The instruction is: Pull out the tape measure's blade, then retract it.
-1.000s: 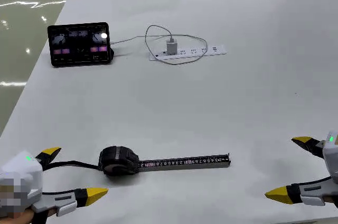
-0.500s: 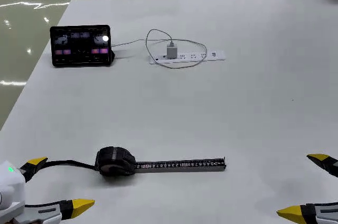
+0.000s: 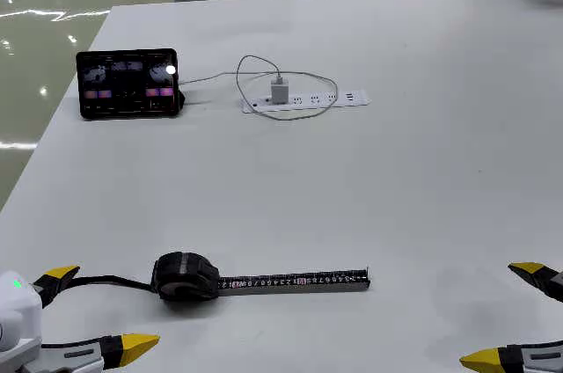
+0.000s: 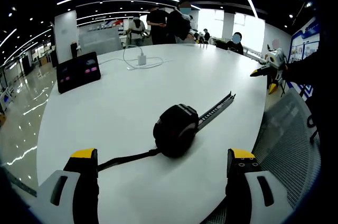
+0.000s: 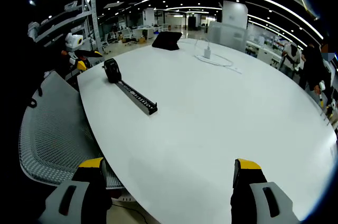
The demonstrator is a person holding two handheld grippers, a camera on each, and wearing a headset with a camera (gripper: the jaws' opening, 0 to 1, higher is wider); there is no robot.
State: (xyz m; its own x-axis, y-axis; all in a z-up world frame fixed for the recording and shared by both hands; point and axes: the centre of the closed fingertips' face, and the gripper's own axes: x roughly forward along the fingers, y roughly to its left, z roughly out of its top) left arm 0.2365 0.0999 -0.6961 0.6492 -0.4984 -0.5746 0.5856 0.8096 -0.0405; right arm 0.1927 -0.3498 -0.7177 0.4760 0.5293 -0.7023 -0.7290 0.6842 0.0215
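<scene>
White tabletop (image 3: 352, 179) holds the tape measure (image 3: 185, 275) at lower left, blade (image 3: 295, 281) out, while my left gripper (image 3: 101, 307) and right gripper (image 3: 503, 313) gape empty.

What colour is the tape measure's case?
The tape measure's case is black, clearest in the left gripper view.

Tape measure (image 3: 185, 275), blade (image 3: 295, 281) out, between wide-spread left gripper (image 3: 100, 308), right gripper (image 3: 503, 313)

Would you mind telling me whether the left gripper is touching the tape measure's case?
Apart. The left gripper hangs open, and the left gripper view shows bare table between its jaws and the case.
</scene>
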